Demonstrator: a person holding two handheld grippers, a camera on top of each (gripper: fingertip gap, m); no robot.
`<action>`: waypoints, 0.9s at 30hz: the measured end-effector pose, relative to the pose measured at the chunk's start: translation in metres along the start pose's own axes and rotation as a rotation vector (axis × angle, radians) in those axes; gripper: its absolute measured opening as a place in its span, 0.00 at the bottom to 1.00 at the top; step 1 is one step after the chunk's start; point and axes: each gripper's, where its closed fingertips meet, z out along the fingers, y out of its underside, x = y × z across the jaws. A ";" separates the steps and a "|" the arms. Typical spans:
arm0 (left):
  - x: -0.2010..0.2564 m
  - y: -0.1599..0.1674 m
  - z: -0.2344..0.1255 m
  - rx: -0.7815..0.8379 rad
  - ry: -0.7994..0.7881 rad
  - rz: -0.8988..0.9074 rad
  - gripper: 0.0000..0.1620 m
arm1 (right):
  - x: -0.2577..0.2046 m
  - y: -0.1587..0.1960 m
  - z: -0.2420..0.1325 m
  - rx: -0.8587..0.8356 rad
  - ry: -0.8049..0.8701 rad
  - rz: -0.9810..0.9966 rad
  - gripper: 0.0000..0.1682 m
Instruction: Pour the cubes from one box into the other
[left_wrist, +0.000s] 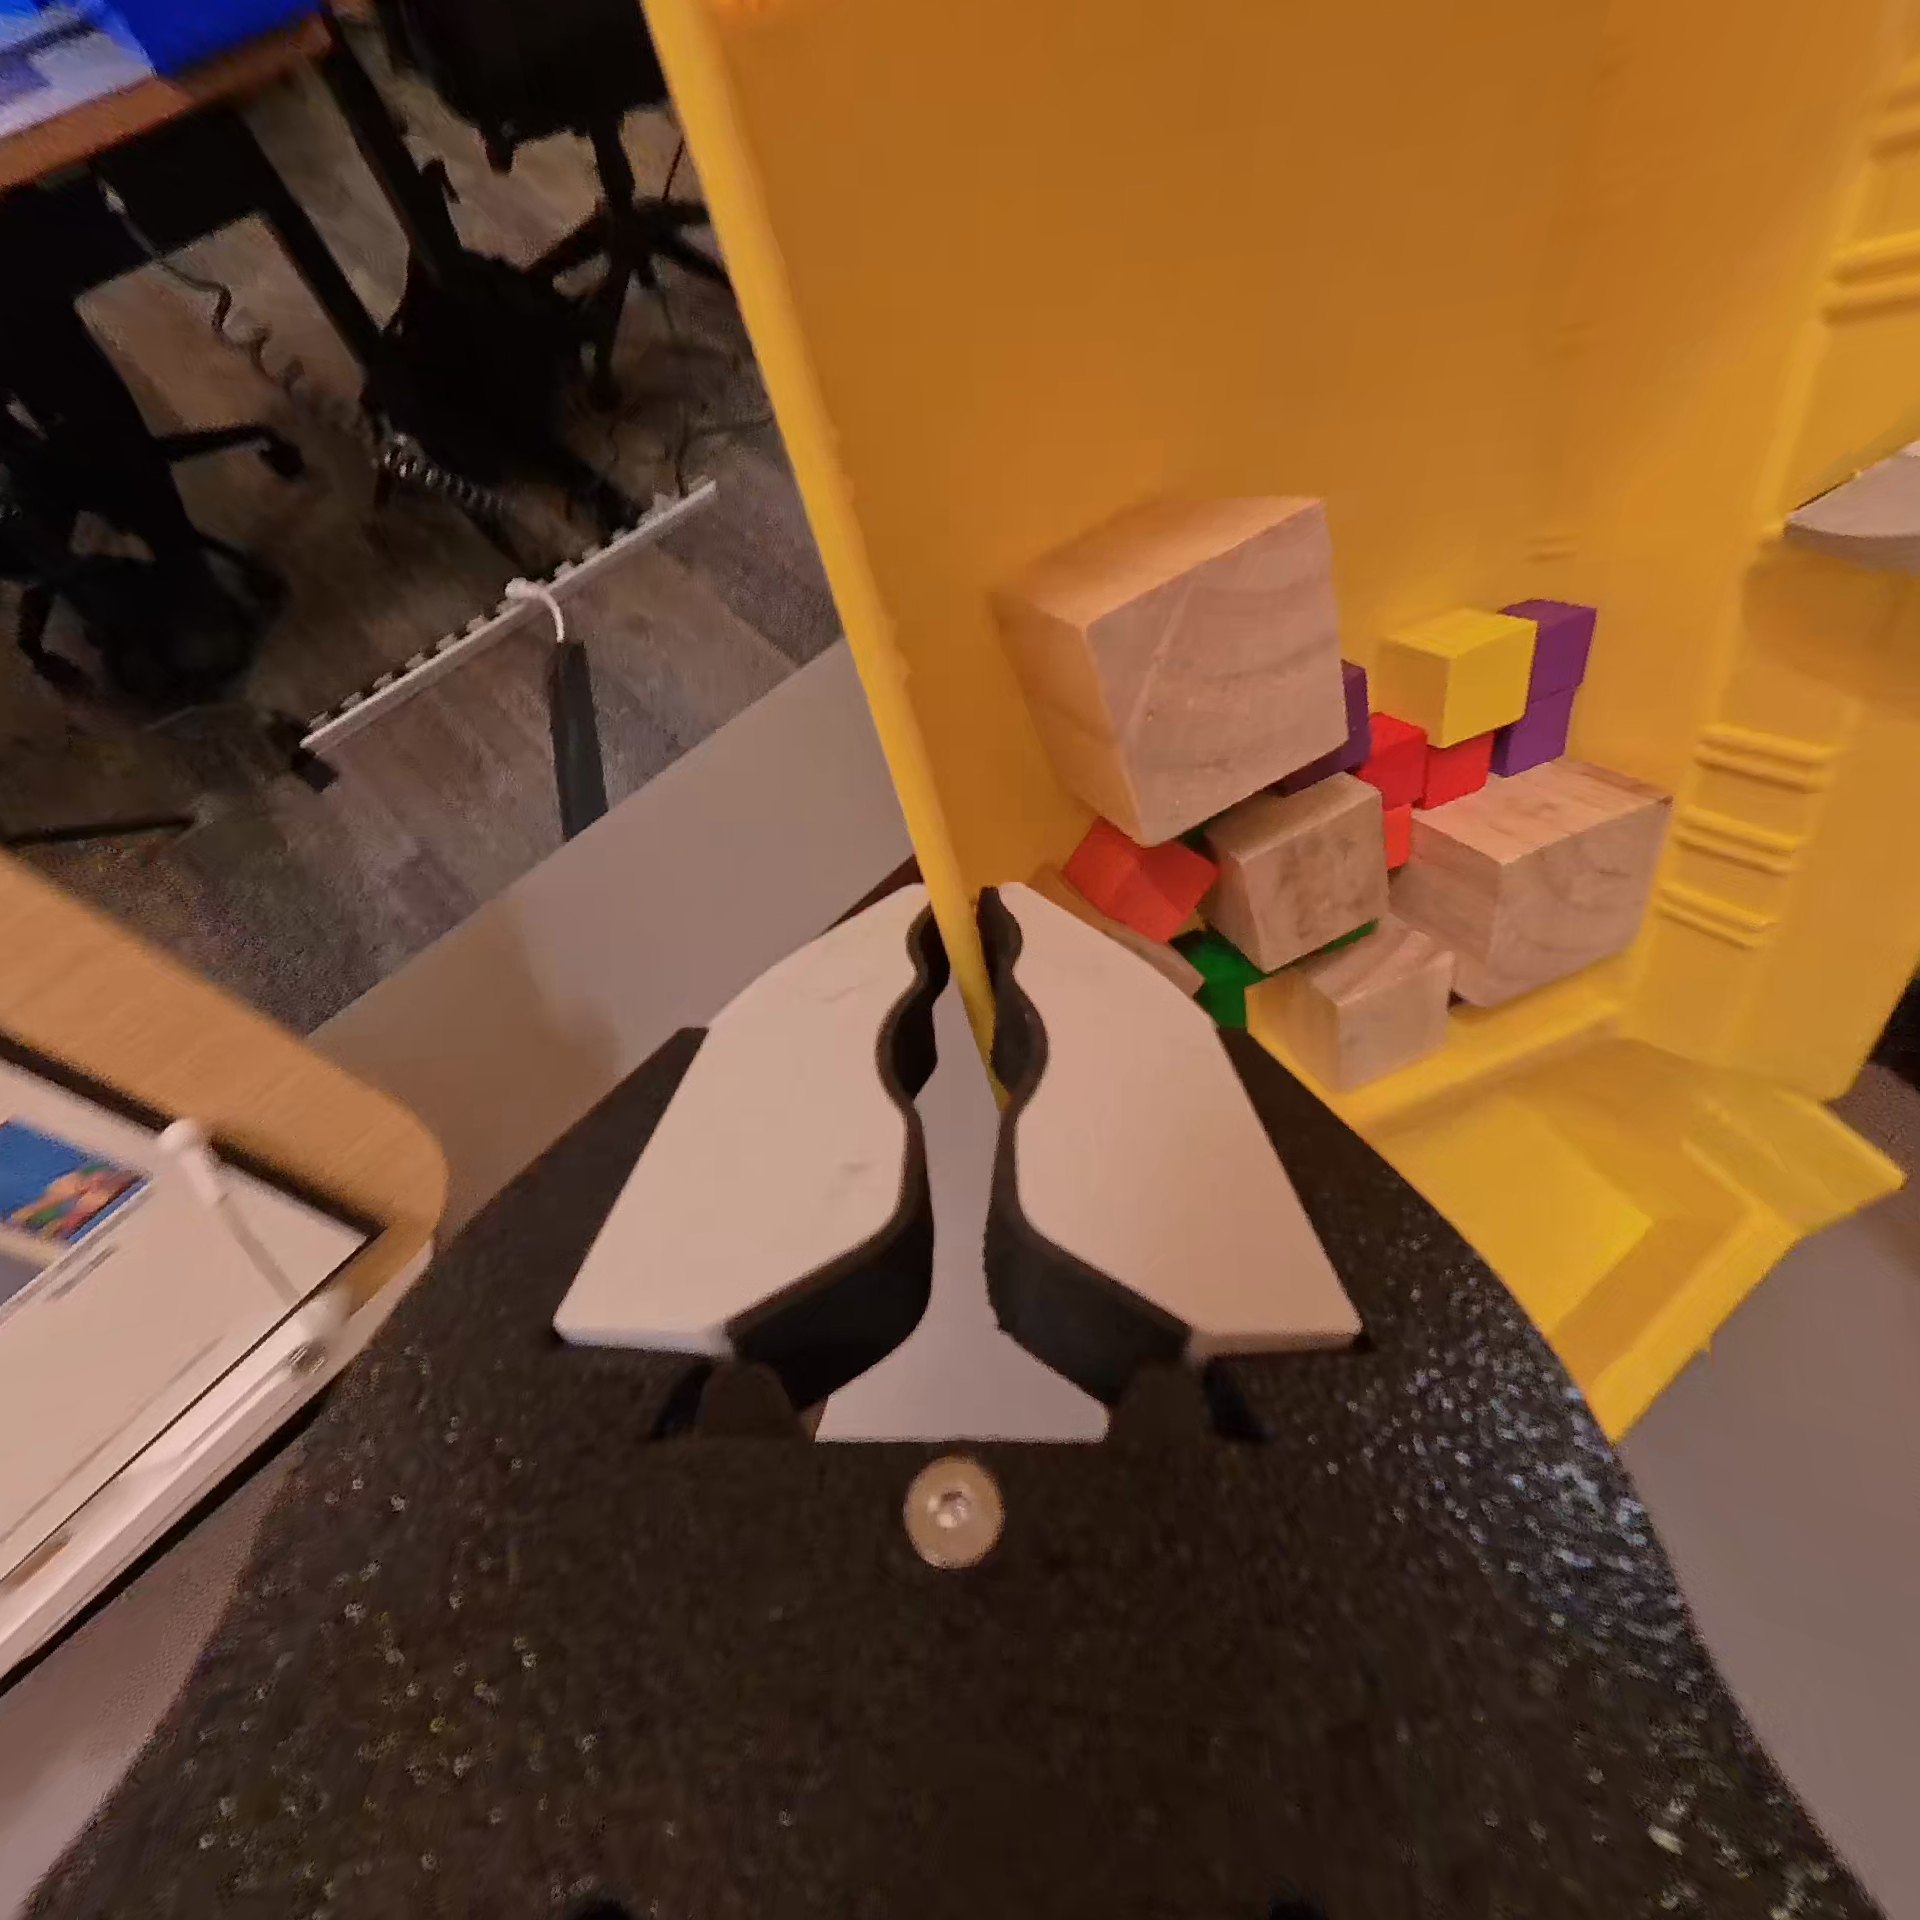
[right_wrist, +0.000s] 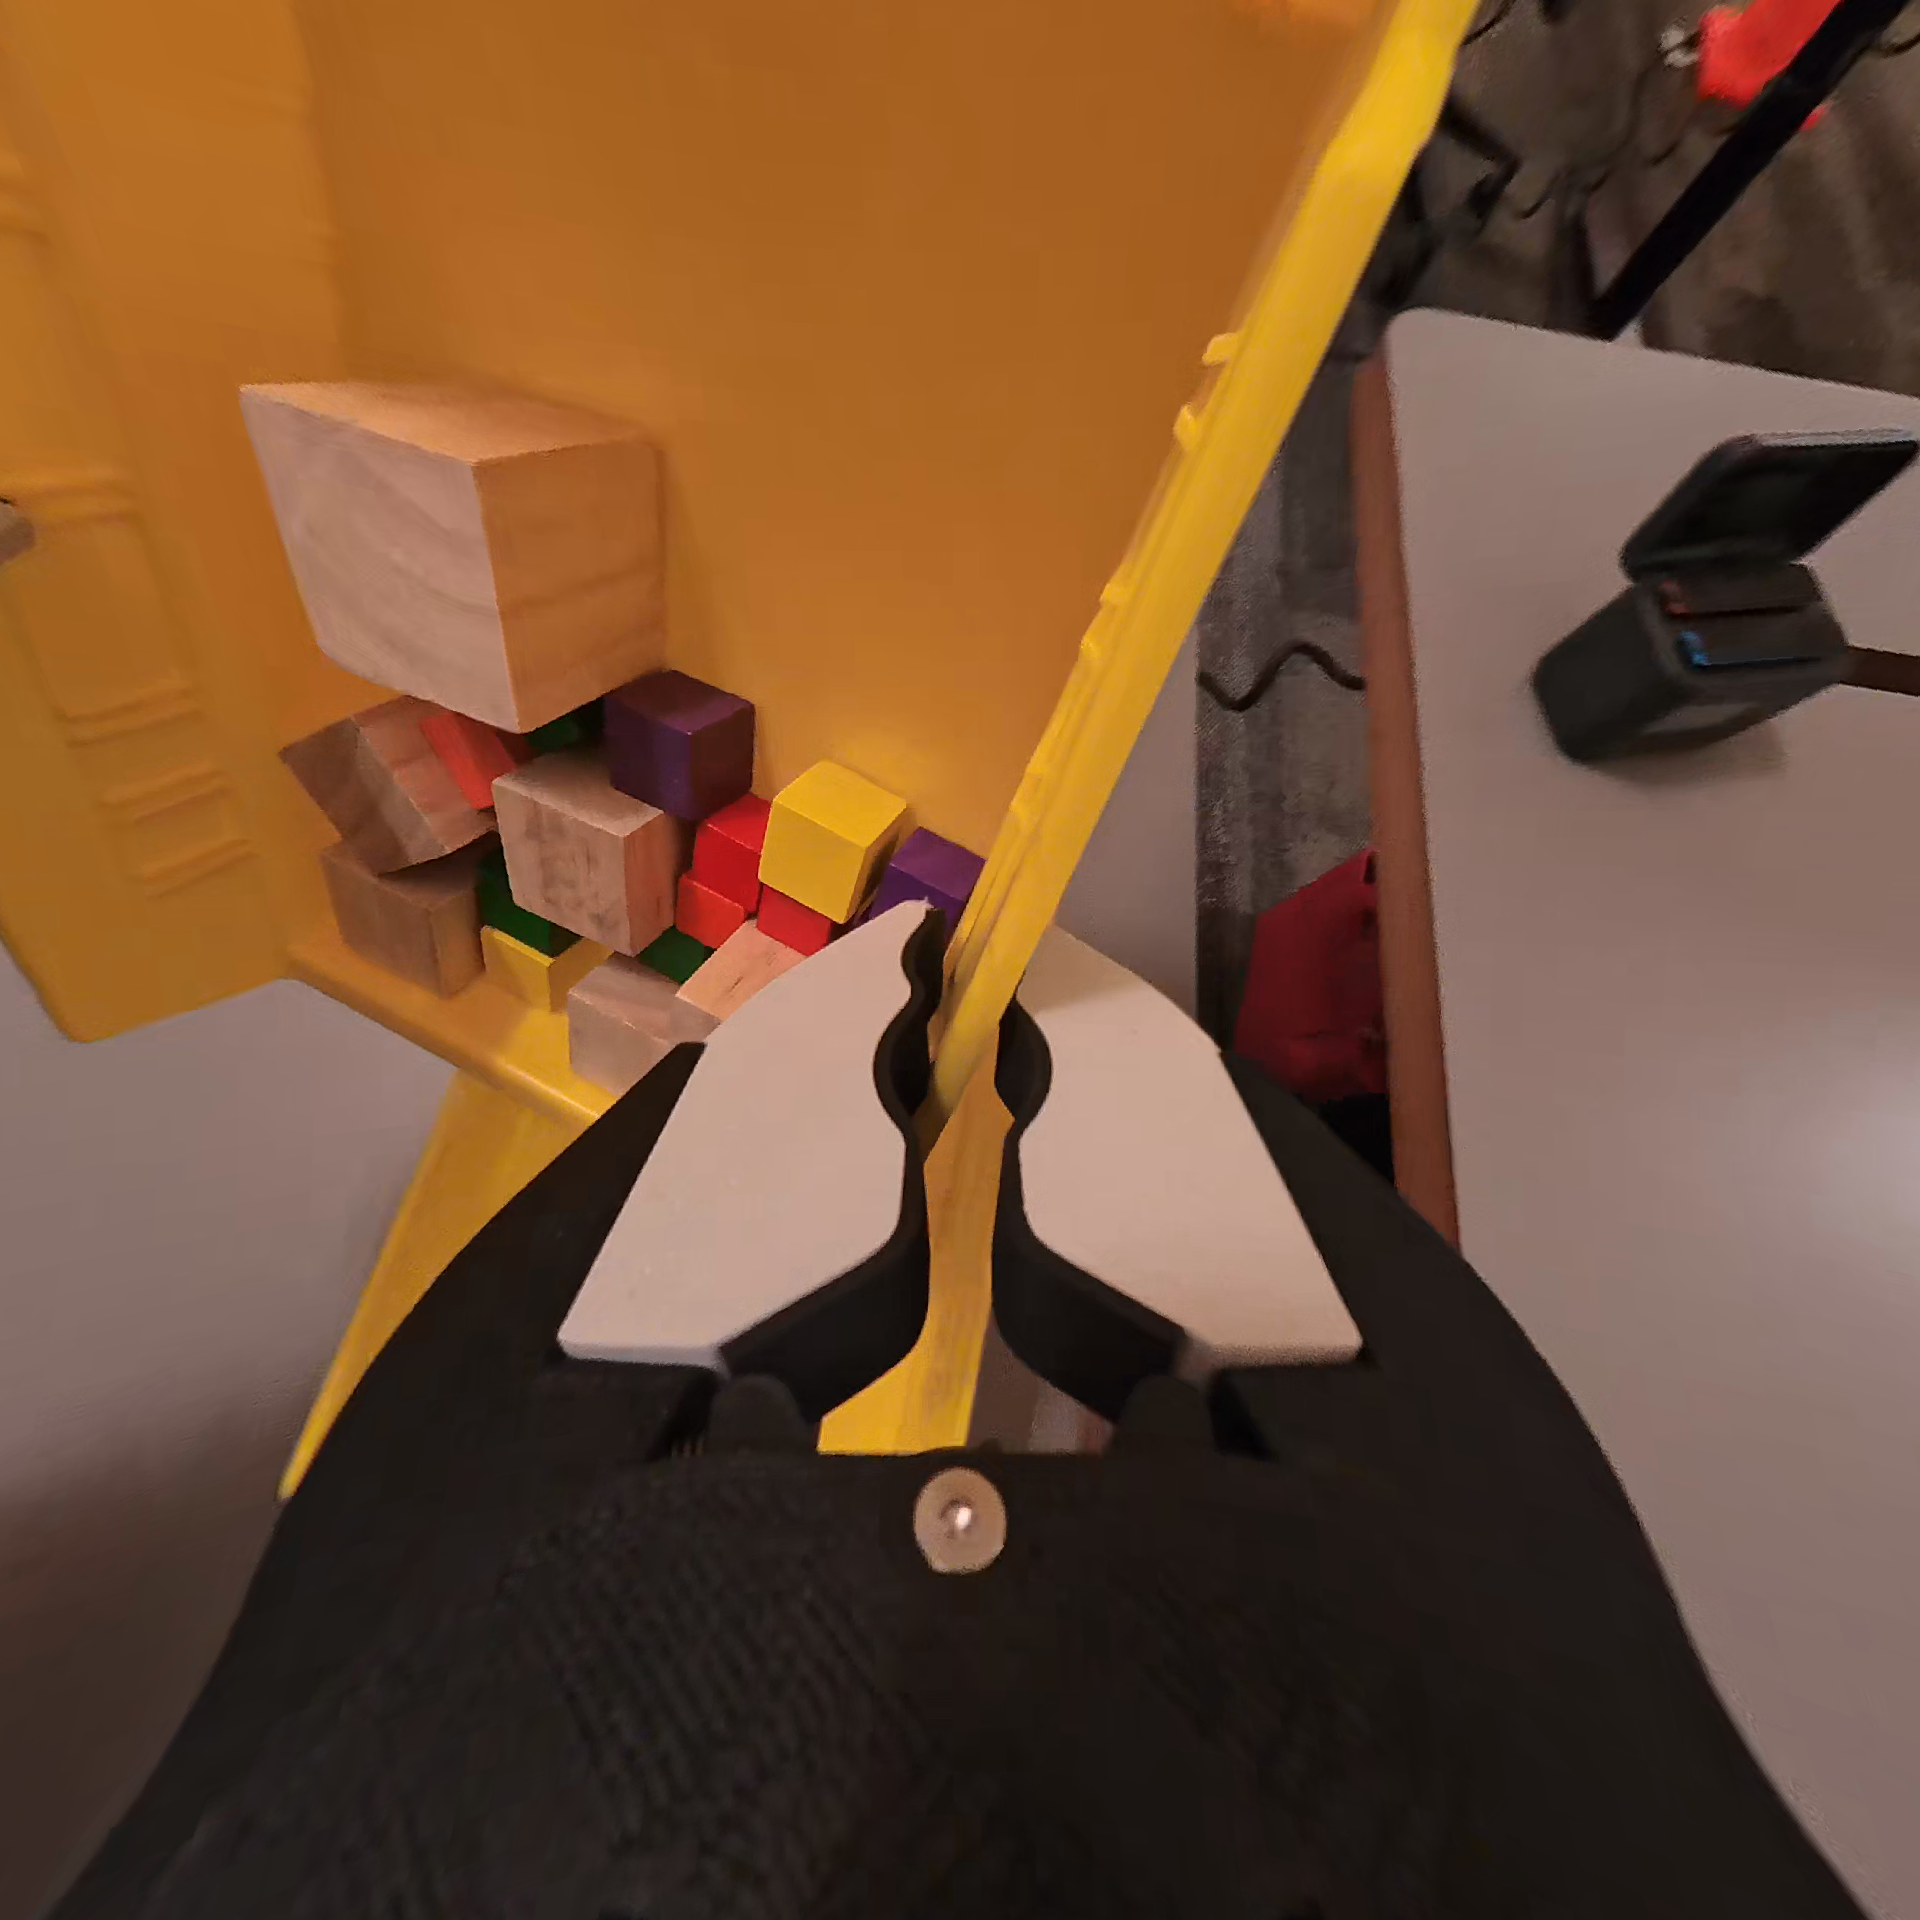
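Yellow box (left_wrist: 1195, 260): stiff plastic bin, tipped steeply and lifted off the grey tabletop (right_wrist: 1662, 1039); I judge it light and rigid, best held by its thin side walls.
Cubes (left_wrist: 1351, 810): plain wooden and small painted ones, heaped in the low corner (hard, loose, likely to slide together).
Left gripper (left_wrist: 966, 935): I have it pinched on one wall edge.
Right gripper (right_wrist: 961, 966): clamped on the opposite wall, rim deep between the fingers.
Left view only: floor, chair legs, a wooden tray (left_wrist: 208, 1039).
Right view only: dark case (right_wrist: 1704, 623) on the table.
Receiving box: not visible.
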 end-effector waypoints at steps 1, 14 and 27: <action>0.005 -0.004 0.007 0.029 0.007 -0.004 0.03 | 0.007 0.003 0.003 0.013 0.018 0.013 0.04; 0.030 -0.011 0.048 0.316 0.029 -0.062 0.03 | 0.046 0.015 0.014 0.309 0.155 0.098 0.03; 0.026 -0.013 0.048 0.493 0.046 -0.040 0.04 | 0.045 0.004 0.019 0.570 0.147 0.176 0.04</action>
